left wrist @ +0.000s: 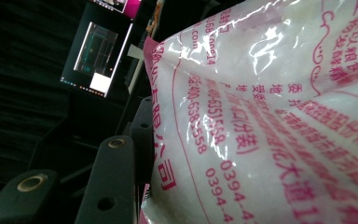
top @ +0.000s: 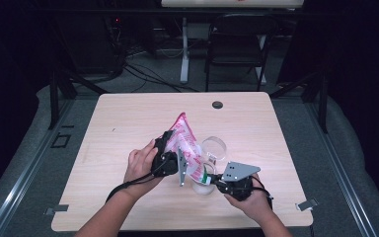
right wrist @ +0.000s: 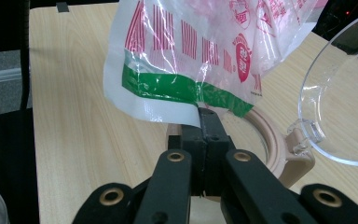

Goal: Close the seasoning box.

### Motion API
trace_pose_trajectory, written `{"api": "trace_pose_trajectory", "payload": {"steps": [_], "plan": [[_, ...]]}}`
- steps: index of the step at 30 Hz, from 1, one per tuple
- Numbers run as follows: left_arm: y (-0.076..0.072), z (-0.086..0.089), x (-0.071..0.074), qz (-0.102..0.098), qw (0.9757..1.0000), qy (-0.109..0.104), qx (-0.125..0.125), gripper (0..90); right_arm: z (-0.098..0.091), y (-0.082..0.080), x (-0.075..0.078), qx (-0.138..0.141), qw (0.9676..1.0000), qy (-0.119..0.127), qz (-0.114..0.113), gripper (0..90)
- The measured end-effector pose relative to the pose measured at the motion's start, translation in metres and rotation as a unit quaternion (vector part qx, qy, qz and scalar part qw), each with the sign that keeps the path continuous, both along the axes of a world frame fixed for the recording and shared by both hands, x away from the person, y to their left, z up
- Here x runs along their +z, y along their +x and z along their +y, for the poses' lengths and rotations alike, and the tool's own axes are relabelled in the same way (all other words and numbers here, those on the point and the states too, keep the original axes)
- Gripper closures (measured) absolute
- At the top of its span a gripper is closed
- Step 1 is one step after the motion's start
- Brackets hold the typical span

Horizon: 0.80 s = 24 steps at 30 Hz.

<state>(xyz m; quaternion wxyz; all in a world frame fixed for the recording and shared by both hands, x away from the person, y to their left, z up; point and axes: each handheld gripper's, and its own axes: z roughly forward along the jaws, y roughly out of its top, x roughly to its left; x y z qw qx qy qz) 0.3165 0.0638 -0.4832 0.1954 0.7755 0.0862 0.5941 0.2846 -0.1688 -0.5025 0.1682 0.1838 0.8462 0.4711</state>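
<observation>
One plastic bag (top: 185, 143) of white granules with pink print, table centre. One clear container (top: 203, 183) with a beige rim and hinged clear lid (top: 214, 148), at 5 o'clock from the bag. Two handheld grippers: left gripper (top: 170, 148) at 9 o'clock, right gripper (top: 212, 178) at 5. One wooden table (top: 128, 128). One black chair (top: 237, 44) at 12. One cable grommet (top: 217, 104).

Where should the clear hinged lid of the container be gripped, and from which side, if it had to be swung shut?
Judging by its pose, grip the clear lid at its free curved rim, opposite the beige hinge. It stands raised, open beside the container mouth, so that edge is exposed. Come from the side away from the bag, which hangs over the mouth, pinched at its lower edge by the right gripper.
</observation>
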Motion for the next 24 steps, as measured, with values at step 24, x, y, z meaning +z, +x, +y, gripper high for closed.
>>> {"api": "trace_pose_trajectory", "payload": {"steps": [24], "plan": [[-0.0007,-0.0006,0.0017,-0.007,1.0,0.003,0.0,59.9,0.0003,0.0,-0.0003,0.0,1.0,0.001,0.0,90.0]]}}
